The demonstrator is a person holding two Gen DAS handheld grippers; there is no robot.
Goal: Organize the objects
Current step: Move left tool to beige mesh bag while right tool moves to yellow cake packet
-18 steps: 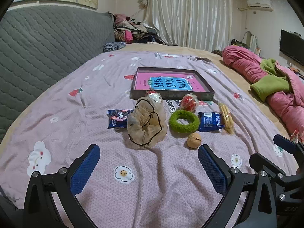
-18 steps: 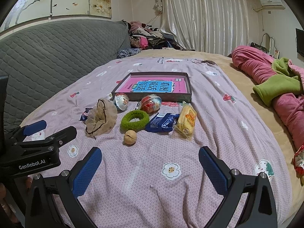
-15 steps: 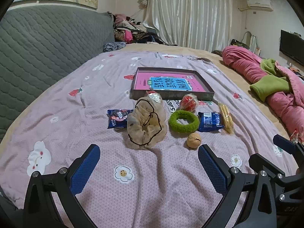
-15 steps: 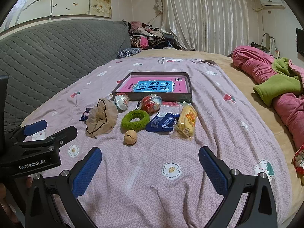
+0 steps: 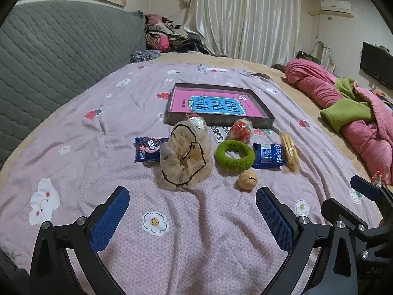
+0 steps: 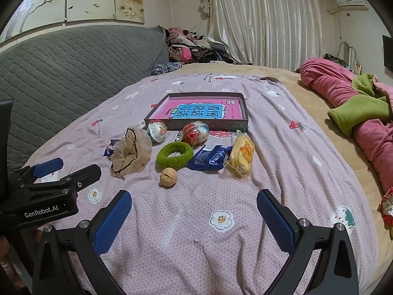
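On the pink bedsheet lies a cluster: a beige hair bonnet point(image 5: 185, 156) point(image 6: 131, 153), a green fuzzy ring point(image 5: 234, 154) point(image 6: 175, 154), a walnut point(image 5: 247, 180) point(image 6: 168, 177), two blue snack packets point(image 5: 269, 156) point(image 5: 146, 149), a yellow biscuit pack point(image 6: 241, 155), a red wrapped ball point(image 6: 195, 133) and a silver one point(image 6: 157, 130). Behind them stands a dark shallow box point(image 5: 266, 120) point(image 6: 196, 125) with a pink book inside. My left gripper point(image 5: 192, 217) is open and empty, short of the bonnet. My right gripper point(image 6: 194, 217) is open and empty, short of the walnut.
A grey quilted headboard point(image 5: 56, 56) runs along the left. A rolled pink and green blanket point(image 5: 353, 113) point(image 6: 356, 105) lies at the right. A clothes pile point(image 5: 167, 36) sits at the far end by the curtains. The left gripper's body point(image 6: 44, 196) shows at left in the right wrist view.
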